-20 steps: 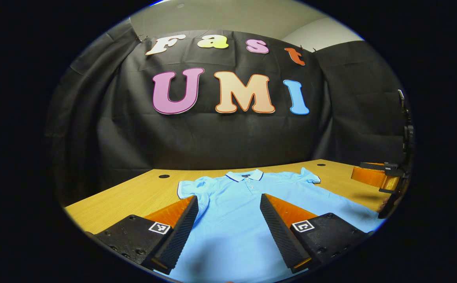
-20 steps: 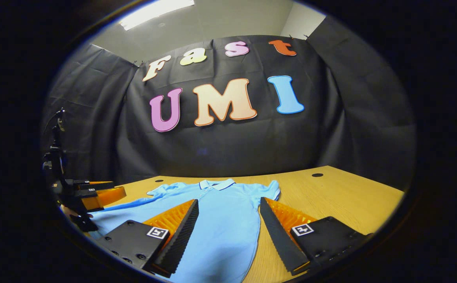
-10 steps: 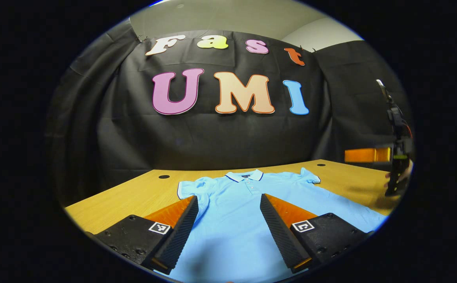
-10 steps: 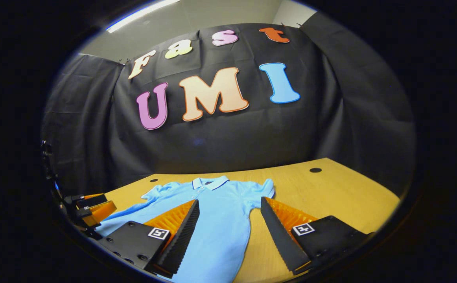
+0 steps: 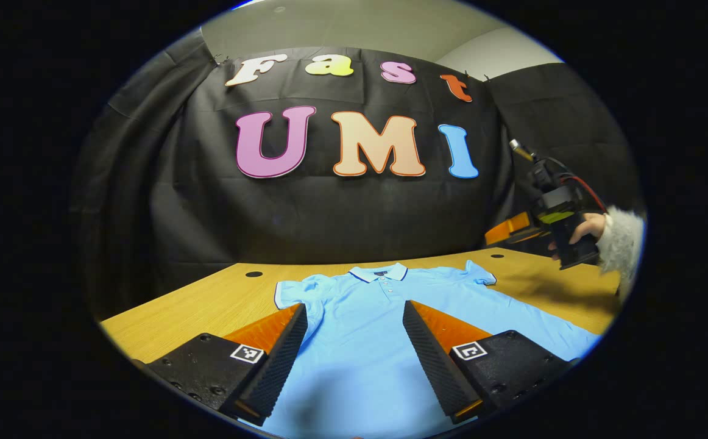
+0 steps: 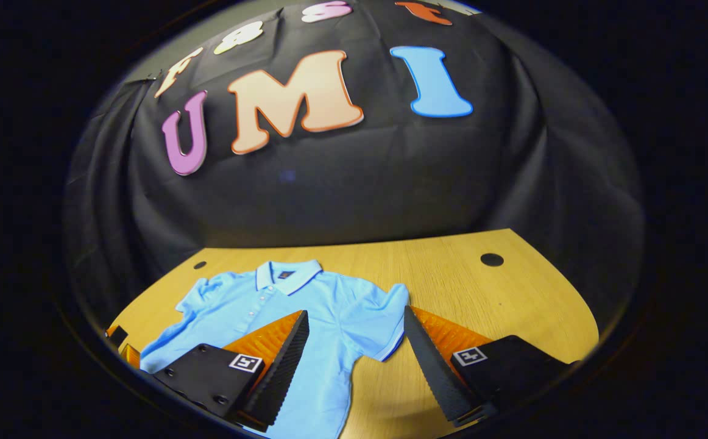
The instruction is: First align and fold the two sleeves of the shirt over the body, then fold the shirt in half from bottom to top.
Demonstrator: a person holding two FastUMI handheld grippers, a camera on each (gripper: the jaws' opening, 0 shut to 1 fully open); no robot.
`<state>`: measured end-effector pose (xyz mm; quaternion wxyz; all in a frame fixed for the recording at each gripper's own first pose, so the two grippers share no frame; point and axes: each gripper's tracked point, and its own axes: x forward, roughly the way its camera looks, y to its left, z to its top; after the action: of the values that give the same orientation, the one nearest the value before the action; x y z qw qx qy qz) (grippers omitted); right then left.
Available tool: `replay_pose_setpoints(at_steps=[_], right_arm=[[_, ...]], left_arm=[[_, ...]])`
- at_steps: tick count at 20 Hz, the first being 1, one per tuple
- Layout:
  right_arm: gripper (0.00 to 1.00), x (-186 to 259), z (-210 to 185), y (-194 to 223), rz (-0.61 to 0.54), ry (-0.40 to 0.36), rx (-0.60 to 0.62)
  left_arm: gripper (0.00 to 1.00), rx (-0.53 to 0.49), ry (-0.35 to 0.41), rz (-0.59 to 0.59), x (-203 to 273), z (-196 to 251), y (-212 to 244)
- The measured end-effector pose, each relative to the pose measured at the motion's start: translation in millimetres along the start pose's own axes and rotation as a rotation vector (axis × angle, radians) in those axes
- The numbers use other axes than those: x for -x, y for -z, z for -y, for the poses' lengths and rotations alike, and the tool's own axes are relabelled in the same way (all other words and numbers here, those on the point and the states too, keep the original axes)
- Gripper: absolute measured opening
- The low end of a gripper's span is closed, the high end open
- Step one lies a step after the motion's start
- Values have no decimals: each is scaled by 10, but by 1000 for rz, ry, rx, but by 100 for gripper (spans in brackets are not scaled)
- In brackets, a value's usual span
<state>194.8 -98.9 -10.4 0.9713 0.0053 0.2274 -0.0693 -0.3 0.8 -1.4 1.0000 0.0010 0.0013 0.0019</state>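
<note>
A light blue shirt (image 5: 360,317) with a white, dark-edged collar (image 5: 380,272) lies on a yellowish wood-grain table (image 6: 451,268).

My left gripper (image 5: 351,341) points level and forward, jaws spread wide, gripping nothing. My right gripper (image 6: 354,347), jaws likewise wide apart, tilts downward. In the left gripper view, my right hand (image 5: 579,235) holds the right gripper raised at the far right.
</note>
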Motion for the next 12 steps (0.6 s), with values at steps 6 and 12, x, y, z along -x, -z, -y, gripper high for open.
replay_pose_setpoints(at_steps=[6, 12], right_arm=[[93, -745, 192, 313, -147, 67, -51], [88, -893, 329, 489, -203, 98, -87]], left_arm=[[96, -1, 3, 2, 2, 8, 5], [96, 0, 7, 4, 4, 12, 1]])
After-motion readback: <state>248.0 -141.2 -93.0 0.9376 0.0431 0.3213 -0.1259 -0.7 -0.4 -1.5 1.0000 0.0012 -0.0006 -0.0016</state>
